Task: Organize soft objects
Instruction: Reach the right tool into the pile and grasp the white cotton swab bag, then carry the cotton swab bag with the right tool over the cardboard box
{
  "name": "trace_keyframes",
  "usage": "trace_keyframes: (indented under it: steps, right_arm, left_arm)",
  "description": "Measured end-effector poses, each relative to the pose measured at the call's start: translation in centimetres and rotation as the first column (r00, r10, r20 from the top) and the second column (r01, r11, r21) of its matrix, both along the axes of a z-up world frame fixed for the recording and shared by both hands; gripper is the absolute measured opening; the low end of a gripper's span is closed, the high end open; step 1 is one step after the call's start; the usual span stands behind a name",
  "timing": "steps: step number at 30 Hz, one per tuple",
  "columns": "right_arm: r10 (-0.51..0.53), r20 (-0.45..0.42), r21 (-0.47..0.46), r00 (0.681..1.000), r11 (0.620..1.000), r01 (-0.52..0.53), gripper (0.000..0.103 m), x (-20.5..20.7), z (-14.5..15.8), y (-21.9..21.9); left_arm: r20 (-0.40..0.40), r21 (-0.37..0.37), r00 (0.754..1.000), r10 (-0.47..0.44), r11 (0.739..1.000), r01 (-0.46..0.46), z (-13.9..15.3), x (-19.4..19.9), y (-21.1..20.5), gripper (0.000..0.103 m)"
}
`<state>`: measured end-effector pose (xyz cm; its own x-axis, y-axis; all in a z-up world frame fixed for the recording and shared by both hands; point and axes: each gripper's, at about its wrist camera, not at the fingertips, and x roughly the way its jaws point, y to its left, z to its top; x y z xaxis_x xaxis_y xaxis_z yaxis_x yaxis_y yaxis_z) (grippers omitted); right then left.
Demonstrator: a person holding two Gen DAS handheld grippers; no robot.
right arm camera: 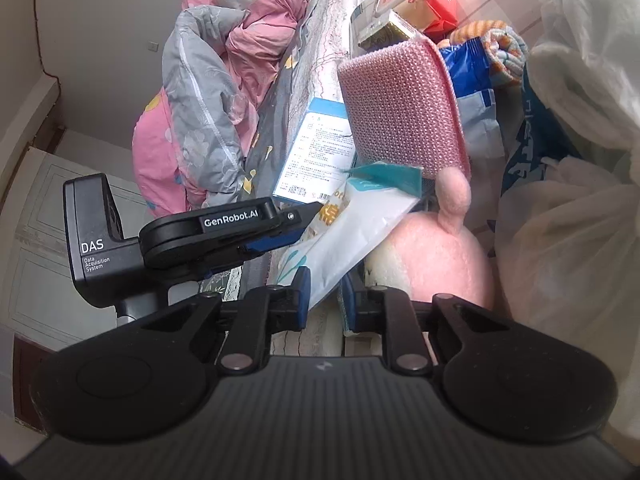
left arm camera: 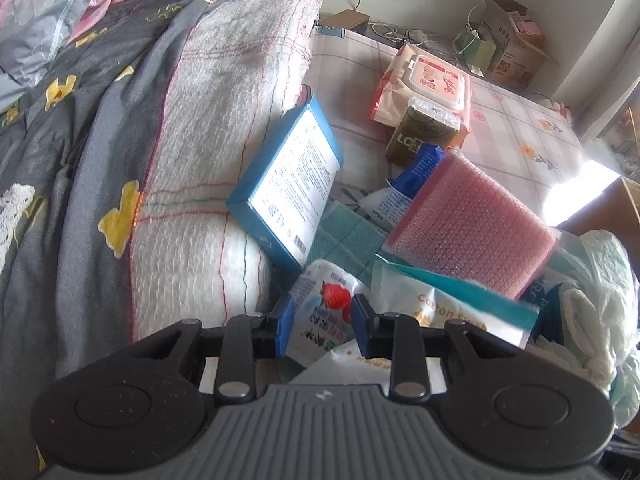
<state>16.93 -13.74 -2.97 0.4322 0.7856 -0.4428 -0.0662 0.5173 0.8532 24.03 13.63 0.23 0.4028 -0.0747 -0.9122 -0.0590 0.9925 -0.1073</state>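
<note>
strawberry packet (left arm camera: 324, 320) | white, upright | cotton pack (right arm camera: 352, 224) | white-teal, tilted

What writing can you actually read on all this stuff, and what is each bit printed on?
"GenRobot.AI": side of the left gripper.
"DAS Data Acquisition System": black housing behind it.
"Cotton": white and teal packet.
"LO", rest hidden: olive box.
Blue box: fine print too small.
Strawberry pouch, wipes pack: characters too blurred.

Both grippers: black linkage arms, silver pivot pins, ribbed grey bodies w/ blue pads (left arm camera: 286, 326). Left gripper (right arm camera: 304, 220) reads "GenRobot.AI", "DAS" on its black box.
</note>
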Motion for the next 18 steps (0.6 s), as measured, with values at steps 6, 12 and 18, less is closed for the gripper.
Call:
trace_keyframes:
  steps: [6, 12, 18]
  right_arm:
    - [0.013, 0.057, -0.086, 0.998, 0.996, -0.008, 0.009, -1.1, 1.6, -3.4]
    - [0.0, -0.005, -0.118, 1.0, 0.993, 0.0, 0.01, -1.1, -0.4, -5.5]
    - [-0.013, -0.028, -0.131, 1.0, 0.991, 0.01, 0.012, -0.7, -1.2, -6.1]
  left_arm:
    - [0.006, -0.138, 1.0, -0.022, 0.99, 0.023, 1.0, -4.0, 0.2, 0.031]
    - [0.083, -0.232, 0.997, 0.0, 0.973, 0.02, 1.1, -7.3, 0.3, 0.046]
    - [0.155, -0.38, 0.987, 0.033, 0.924, 0.028, 1.2, -9.7, 1.4, 0.069]
